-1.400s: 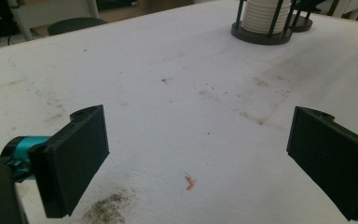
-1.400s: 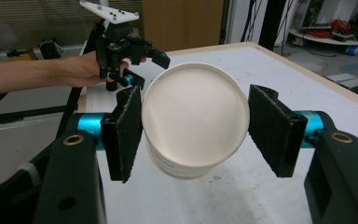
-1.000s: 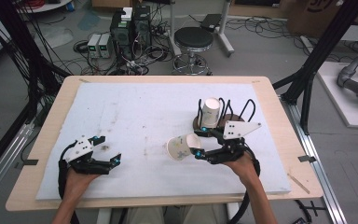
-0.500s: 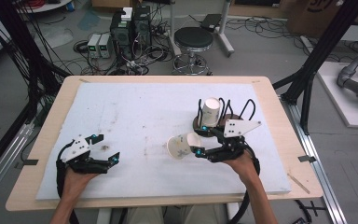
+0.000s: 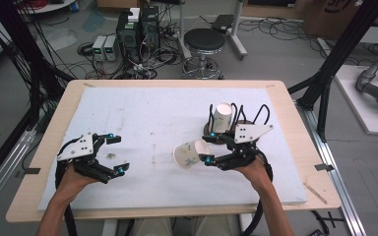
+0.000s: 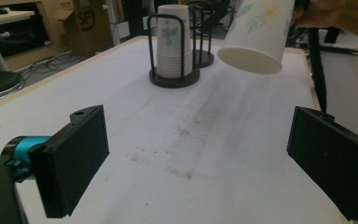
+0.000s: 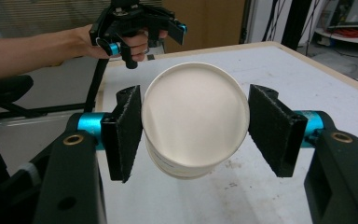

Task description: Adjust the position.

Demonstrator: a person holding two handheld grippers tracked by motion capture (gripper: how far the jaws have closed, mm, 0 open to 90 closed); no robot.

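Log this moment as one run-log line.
right gripper: shut on paper cup, held sideways | left gripper: open, empty | cup stack: in wire holder

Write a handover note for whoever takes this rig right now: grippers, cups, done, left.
Right gripper: shut on the paper cup, held on its side above the mat, base toward the left hand.
Left gripper: open, nothing between its jaws, over the left part of the white mat.
Cup stack: upright in the near wire holder; a second wire holder stands just behind it.
Done: one cup is out of the holder and gripped.
Left: probably hand it to the left gripper or set it down; where it ends up isn't clear from this.
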